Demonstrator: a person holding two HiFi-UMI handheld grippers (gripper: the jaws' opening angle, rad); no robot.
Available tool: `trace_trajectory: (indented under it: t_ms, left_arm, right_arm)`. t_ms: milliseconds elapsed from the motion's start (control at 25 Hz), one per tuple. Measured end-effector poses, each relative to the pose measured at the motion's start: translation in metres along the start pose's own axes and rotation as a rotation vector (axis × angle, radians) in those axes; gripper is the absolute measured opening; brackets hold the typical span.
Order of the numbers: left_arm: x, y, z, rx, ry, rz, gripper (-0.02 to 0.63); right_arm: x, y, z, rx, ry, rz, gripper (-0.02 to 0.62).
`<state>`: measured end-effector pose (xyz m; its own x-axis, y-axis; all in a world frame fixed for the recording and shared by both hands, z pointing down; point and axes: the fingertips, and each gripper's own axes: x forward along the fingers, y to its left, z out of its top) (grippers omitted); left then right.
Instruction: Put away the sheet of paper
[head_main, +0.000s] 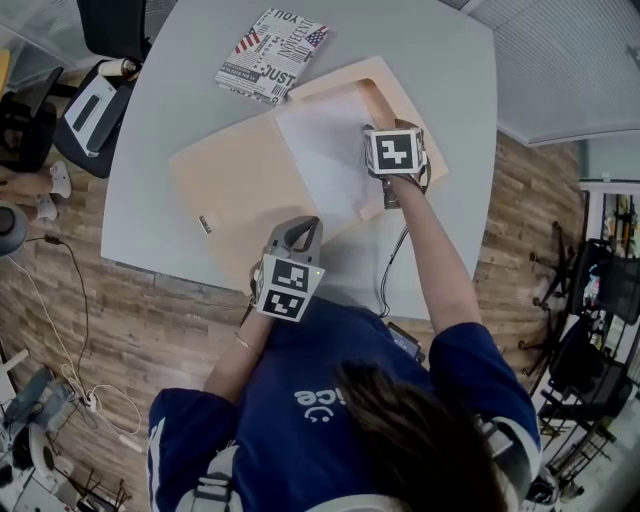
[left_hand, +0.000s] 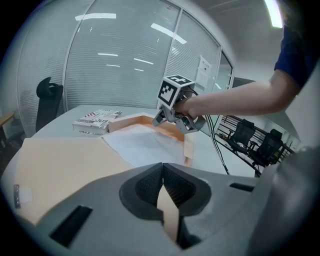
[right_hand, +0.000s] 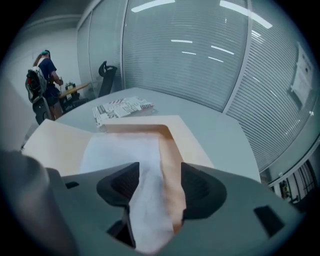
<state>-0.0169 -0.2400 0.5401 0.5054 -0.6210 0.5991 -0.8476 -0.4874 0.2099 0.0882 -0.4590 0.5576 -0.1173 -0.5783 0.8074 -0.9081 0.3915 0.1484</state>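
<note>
A pale tan card folder (head_main: 235, 185) lies spread open and flat on the light grey rounded worktop (head_main: 170, 100). The white sheet of paper (head_main: 325, 150) rests on its right-hand half, with a strip of tan card showing along the sheet's far and right sides. In the head view, the sheet's near corner runs past the folder's near edge onto the worktop. The left gripper (left_hand: 162, 172) sits at the folder's near edge, close to the person's body. Its fingers are pressed together on a thin sliver of that tan card, so it is pinching the folder rather than the paper. The right gripper (right_hand: 159, 186) is over the right half of the folder, angled downwards. Its fingers stand wide apart, with the white sheet and the tan strip beside it visible in the gap below them, and neither pad presses on anything. The left gripper view shows this gripper's marker cube and the bare hand behind it just above the folder's far right corner. A black-and-white printed book with a stars-and-stripes patch (head_main: 272, 55) lies at the far side of the worktop, touching or just overlapping the folder's far edge. A small pale label (head_main: 204, 224) sits on the folder's left flap near its outer edge. A dark cable (head_main: 385, 270) trails from the right hand across the worktop's near edge. A black office chair (head_main: 110, 30) stands beyond the worktop's far left corner, on the wooden plank floor (head_main: 150, 330).
</note>
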Motion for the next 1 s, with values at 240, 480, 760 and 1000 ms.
trace_trajectory:
  t_ms: [240,480,760,1000]
  left_arm:
    - [-0.016,-0.001,0.025,-0.013,-0.094,0.004,0.005]
    - [-0.042,0.0,0.05,-0.023,-0.195,0.009,0.005]
    - [-0.067,0.009,0.065,0.001,-0.289,0.056,0.005]
    - [-0.08,0.012,0.061,0.018,-0.315,0.076,0.005]
  right_arm:
    - [-0.066,-0.002,0.026,0.104,-0.217,0.088,0.279]
    - [-0.131,0.009,0.024,0.102,-0.367,0.091,0.27]
    - [-0.178,0.034,0.0,0.09,-0.447,0.035,0.27]
    - [-0.197,0.066,-0.039,0.111,-0.443,0.036,0.275]
